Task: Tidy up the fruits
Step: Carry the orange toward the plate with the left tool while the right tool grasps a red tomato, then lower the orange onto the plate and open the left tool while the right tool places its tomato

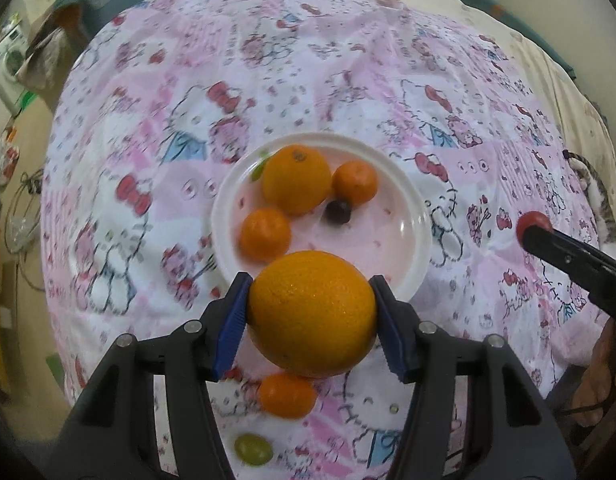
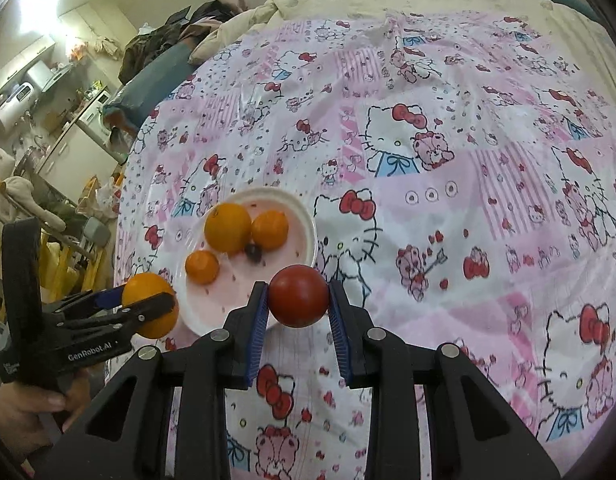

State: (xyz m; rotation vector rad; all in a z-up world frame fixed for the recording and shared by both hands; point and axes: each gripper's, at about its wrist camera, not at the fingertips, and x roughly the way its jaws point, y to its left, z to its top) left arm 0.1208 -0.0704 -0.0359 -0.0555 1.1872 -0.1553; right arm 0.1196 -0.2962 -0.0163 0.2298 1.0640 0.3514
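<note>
Cloth: pink and white cartoon-cat print, spread over the whole work surface.
Plate: white, round, mid-cloth; it holds a big orange, two small oranges and, and a dark grape between them.
Left gripper: jaws spread fairly wide, blue pads pressed on both sides of a large orange; held at the plate's near rim, whether above it or touching cannot be told. In the right wrist view it reaches in from the left with the person's hand on its grip.
Right gripper: jaws about half apart, clamping a red tomato just right of the plate's near edge, fingers pointing away over the cloth.
Loose fruit: a small orange and a green grape lie on the cloth, nearer than the plate, under the left gripper.
</note>
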